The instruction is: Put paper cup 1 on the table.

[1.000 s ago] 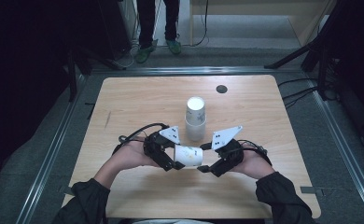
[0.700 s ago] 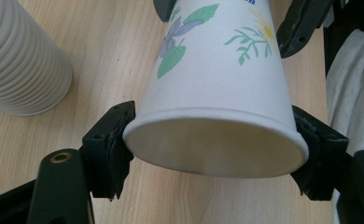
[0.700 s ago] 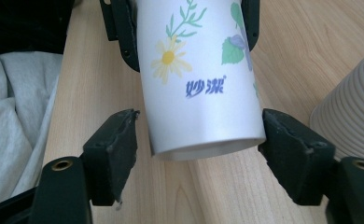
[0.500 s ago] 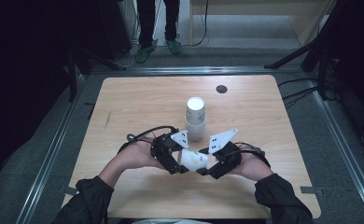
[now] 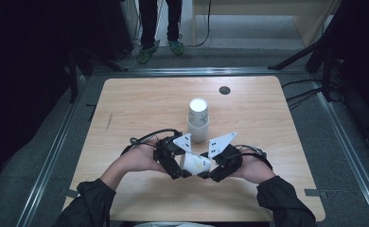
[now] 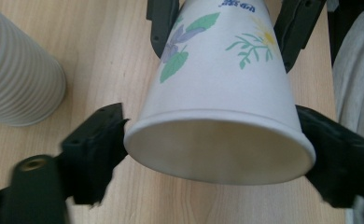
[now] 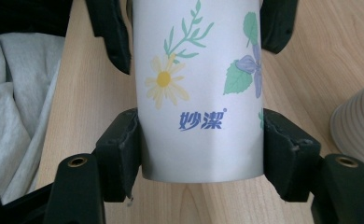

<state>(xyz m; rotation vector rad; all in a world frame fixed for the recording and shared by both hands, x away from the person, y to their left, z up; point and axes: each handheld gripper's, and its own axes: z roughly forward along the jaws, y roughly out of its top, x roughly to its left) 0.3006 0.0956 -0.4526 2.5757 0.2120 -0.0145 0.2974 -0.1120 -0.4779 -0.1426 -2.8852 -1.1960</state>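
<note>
Since the earlier frame, both hands sit a little nearer the tabletop's (image 5: 126, 109) front edge, with the flowered paper cup (image 5: 195, 163) between them now tilted. Left claw (image 5: 181, 169): jaws have just been opening; the left gripper view shows the cup's wide mouth (image 6: 220, 148) between them, with a small gap at the left jaw, so it stands apart around the rim. Right claw (image 5: 210, 171): jaws have just been closing and are clamped on the cup's narrow base end, its pads (image 7: 124, 149) pressed against the wall. Blue print and a daisy show in the right gripper view. Stack of ribbed cups (image 5: 197, 120) stands upright just behind, apart from the held cup.
</note>
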